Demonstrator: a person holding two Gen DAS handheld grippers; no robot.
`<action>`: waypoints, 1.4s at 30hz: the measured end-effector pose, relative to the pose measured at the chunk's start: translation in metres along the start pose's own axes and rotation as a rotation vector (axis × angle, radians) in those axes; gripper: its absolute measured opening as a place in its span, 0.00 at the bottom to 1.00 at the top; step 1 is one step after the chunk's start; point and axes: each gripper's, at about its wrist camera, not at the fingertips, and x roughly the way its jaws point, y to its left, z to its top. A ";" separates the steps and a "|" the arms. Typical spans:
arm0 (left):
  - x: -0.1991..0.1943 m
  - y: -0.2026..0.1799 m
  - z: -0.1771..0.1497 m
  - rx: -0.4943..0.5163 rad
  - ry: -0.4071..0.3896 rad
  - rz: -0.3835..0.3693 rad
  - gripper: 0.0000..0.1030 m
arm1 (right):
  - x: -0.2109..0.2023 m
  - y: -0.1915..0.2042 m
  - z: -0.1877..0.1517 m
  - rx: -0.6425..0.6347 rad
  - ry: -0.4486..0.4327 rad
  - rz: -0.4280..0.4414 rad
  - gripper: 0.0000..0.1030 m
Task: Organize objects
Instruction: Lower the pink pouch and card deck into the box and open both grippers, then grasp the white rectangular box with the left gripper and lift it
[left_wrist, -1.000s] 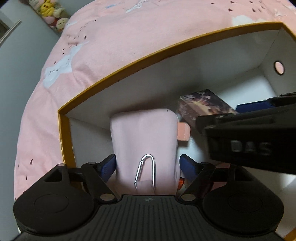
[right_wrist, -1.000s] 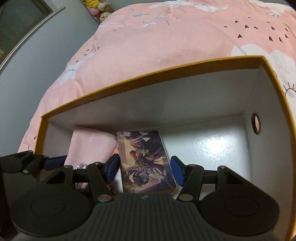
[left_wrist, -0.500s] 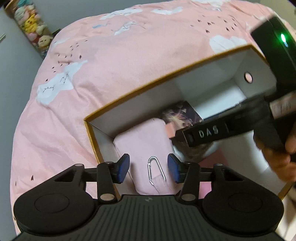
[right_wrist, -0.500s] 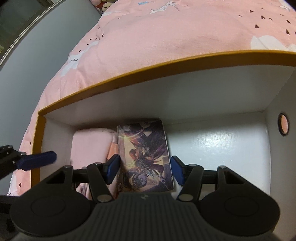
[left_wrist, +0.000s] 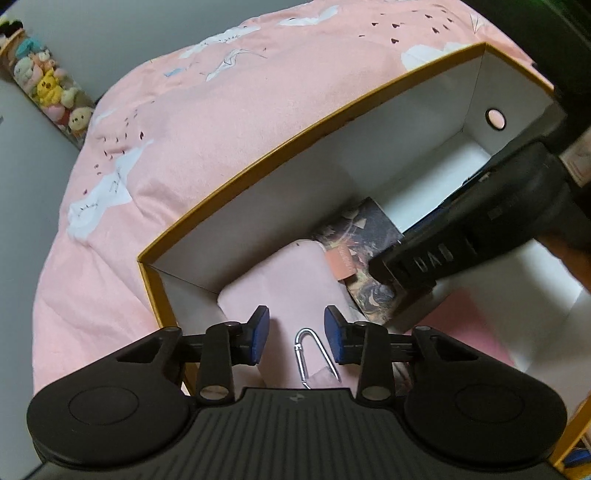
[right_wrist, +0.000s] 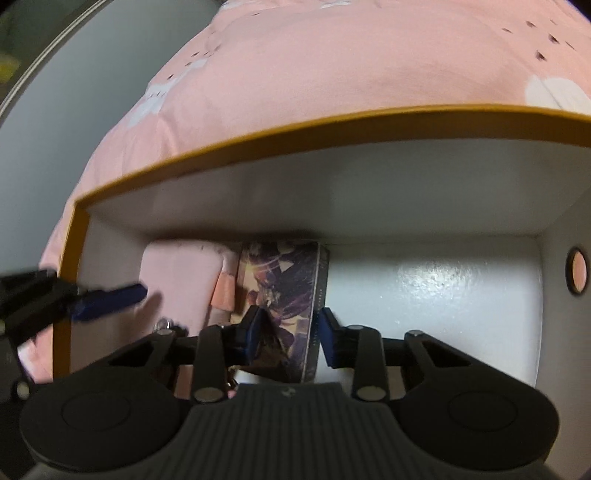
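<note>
Both my grippers over the open box on the pink bedspread.

The bedspread carries a yellow-rimmed white box. In the box's left corner lies a pink pouch; touching it on the right is an illustrated card box. My left gripper has just been closing, its pads apart and gripping nothing above the pouch's silver carabiner. My right gripper has just been closing astride the card box; I cannot tell whether the pads press it.
</note>
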 end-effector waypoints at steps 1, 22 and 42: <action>0.001 0.000 0.000 -0.001 -0.001 -0.001 0.36 | 0.000 0.004 -0.001 -0.037 0.003 -0.006 0.34; -0.091 0.015 -0.014 -0.196 -0.169 -0.212 0.31 | -0.091 0.038 -0.034 -0.201 -0.117 -0.058 0.32; -0.098 -0.072 -0.107 -0.532 -0.070 -0.514 0.43 | -0.180 0.014 -0.242 -0.075 -0.246 -0.225 0.27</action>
